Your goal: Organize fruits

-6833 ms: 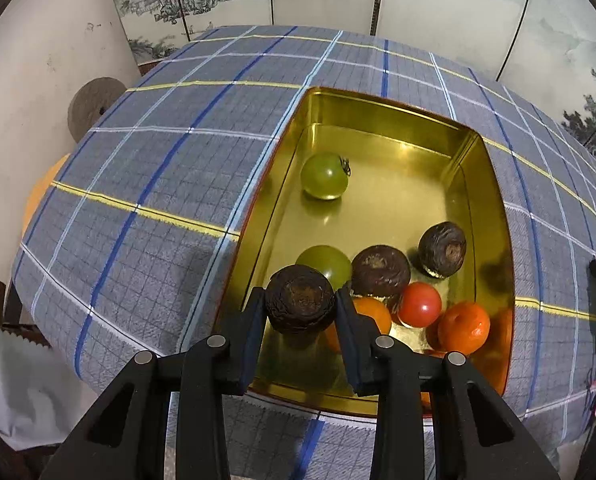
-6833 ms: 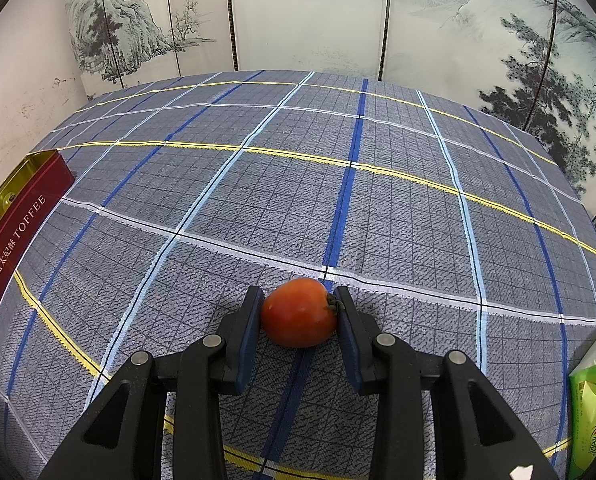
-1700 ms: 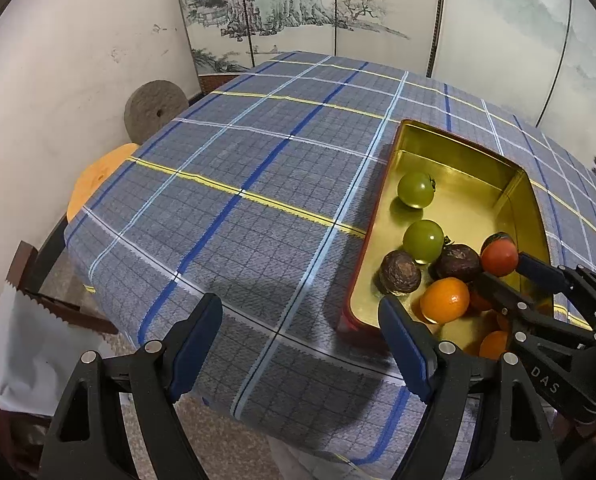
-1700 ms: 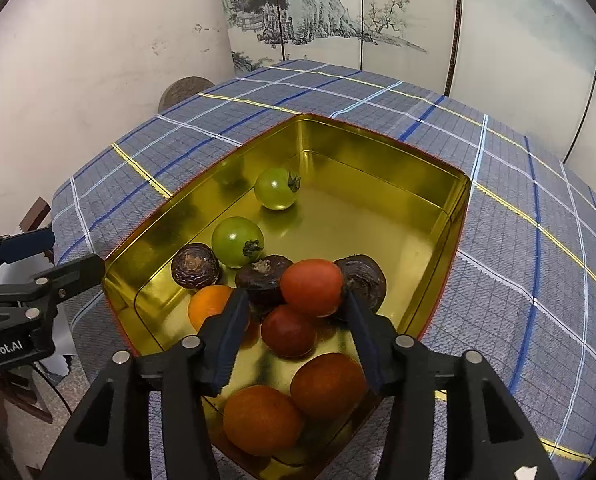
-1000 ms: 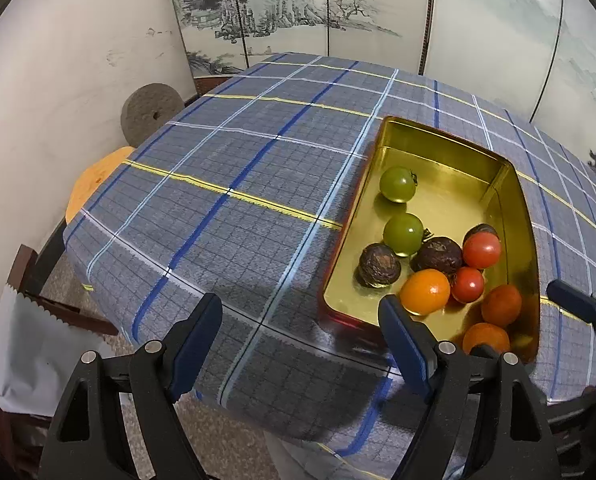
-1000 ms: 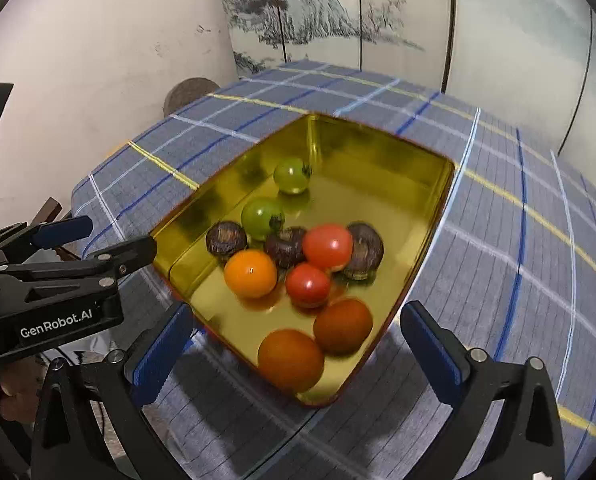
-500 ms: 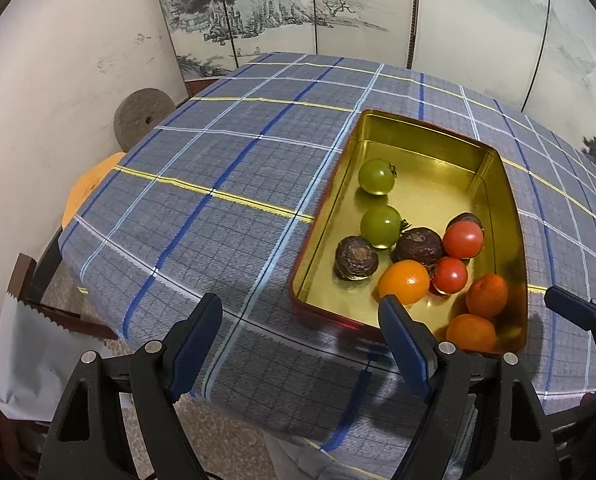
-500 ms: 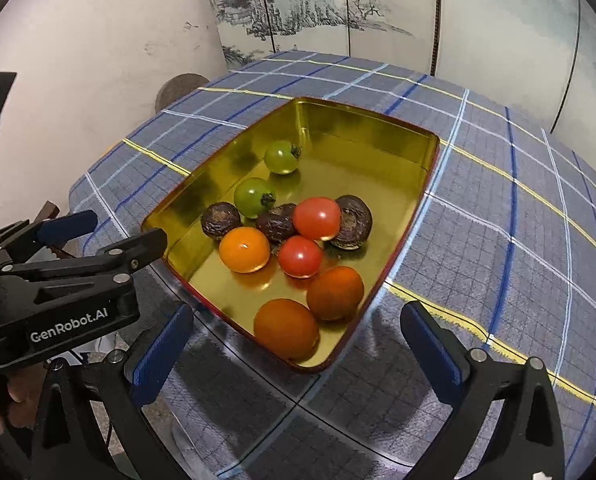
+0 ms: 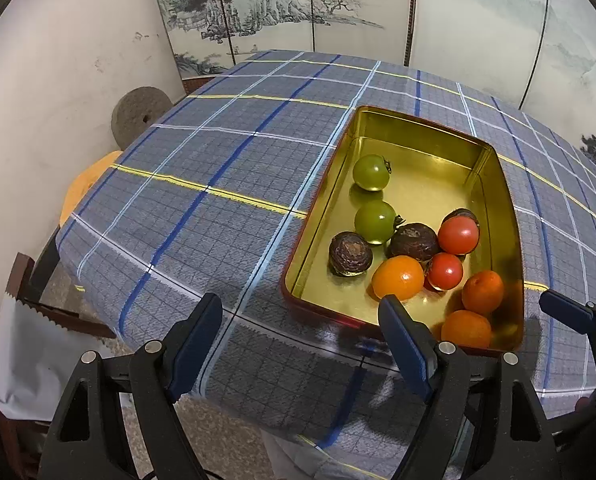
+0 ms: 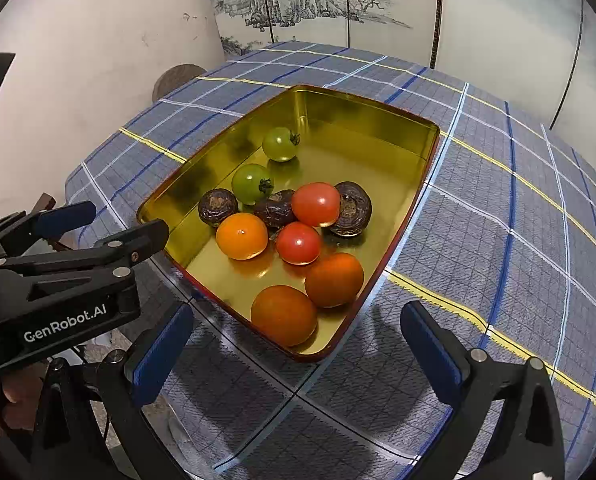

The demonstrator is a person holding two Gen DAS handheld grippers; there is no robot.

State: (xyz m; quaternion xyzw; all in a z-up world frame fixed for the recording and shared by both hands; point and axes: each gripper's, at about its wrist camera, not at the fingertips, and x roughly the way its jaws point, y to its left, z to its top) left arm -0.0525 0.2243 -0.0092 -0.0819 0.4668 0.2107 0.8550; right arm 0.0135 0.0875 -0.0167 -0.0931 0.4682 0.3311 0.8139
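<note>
A gold tin (image 9: 494, 168) (image 10: 378, 128) stands on the blue checked tablecloth and holds several fruits. In it lie two green tomatoes (image 9: 371, 172) (image 10: 280, 143), dark brown round fruits (image 9: 350, 253) (image 10: 218, 207), two red tomatoes (image 9: 458, 234) (image 10: 315, 204) and orange fruits (image 9: 398, 277) (image 10: 242, 236). My left gripper (image 9: 306, 344) is open and empty, pulled back over the table's near edge. My right gripper (image 10: 298, 348) is open and empty, just short of the tin's near corner. The left gripper also shows at the left of the right wrist view (image 10: 110, 228).
The table (image 9: 218, 184) drops off close in front of both grippers. A round stone disc (image 9: 140, 114) leans on the wall at the left, above an orange stool (image 9: 84, 184). A painted folding screen (image 9: 338, 8) stands behind the table.
The right gripper brought the red tomato to the tin, let it go there and opened wide. The left gripper released its dark fruit in the tin. Both have drawn back slightly.
</note>
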